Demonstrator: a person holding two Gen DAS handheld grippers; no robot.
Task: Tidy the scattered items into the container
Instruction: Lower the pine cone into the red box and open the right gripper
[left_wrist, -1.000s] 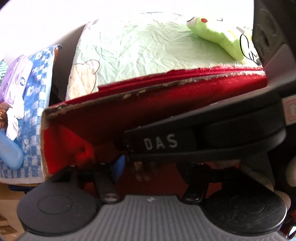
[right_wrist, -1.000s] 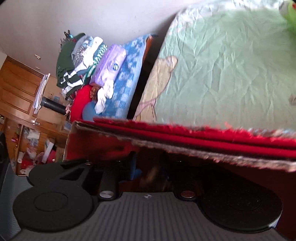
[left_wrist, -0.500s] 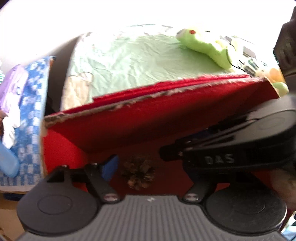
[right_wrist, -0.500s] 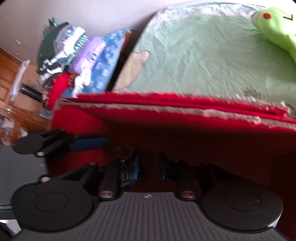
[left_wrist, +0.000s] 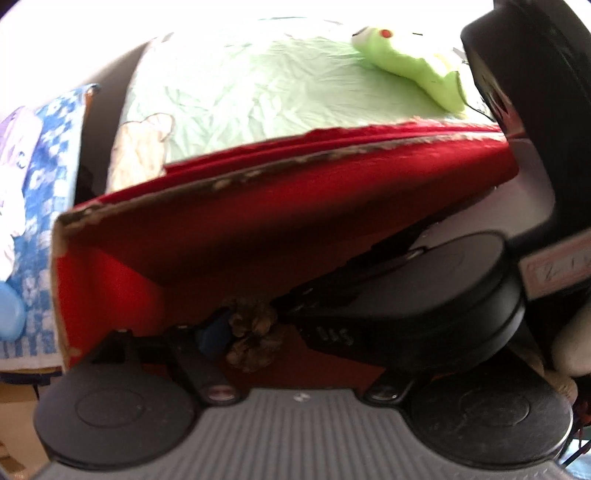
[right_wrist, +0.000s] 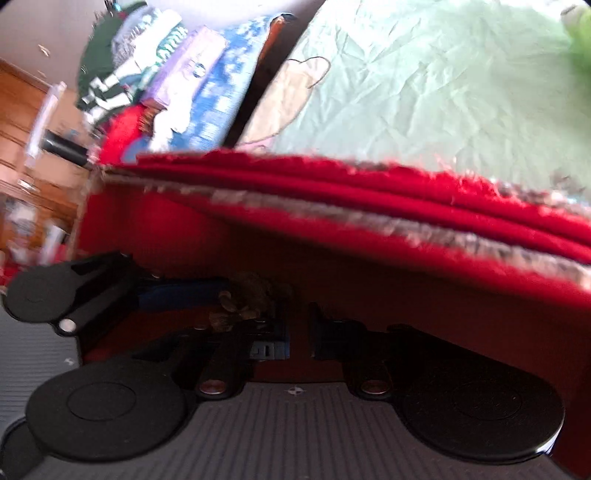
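Observation:
The red-lined box (left_wrist: 332, 206) fills both views, and both grippers reach down into it. A brown pinecone (left_wrist: 251, 339) lies on its floor, right beside my left gripper's blue finger pad (left_wrist: 212, 334). My left gripper (left_wrist: 284, 345) stands open. Its other finger is hidden behind the right gripper's black body (left_wrist: 424, 295). In the right wrist view my right gripper (right_wrist: 297, 328) is shut with nothing between its fingers. The pinecone (right_wrist: 240, 302) lies just left of its tips, against the left gripper's blue finger (right_wrist: 184, 291).
Behind the box (right_wrist: 369, 206) spreads a pale green bedsheet (left_wrist: 258, 92) with a green plush frog (left_wrist: 406, 70) at the far right. To the left is a blue checked cloth (left_wrist: 40, 155) and a pile of clothes (right_wrist: 122, 66); wooden furniture (right_wrist: 22, 122) stands beyond.
My right gripper's jaws have closed. Its body has shifted from across the middle of the left view toward the right, uncovering the pinecone on the box floor.

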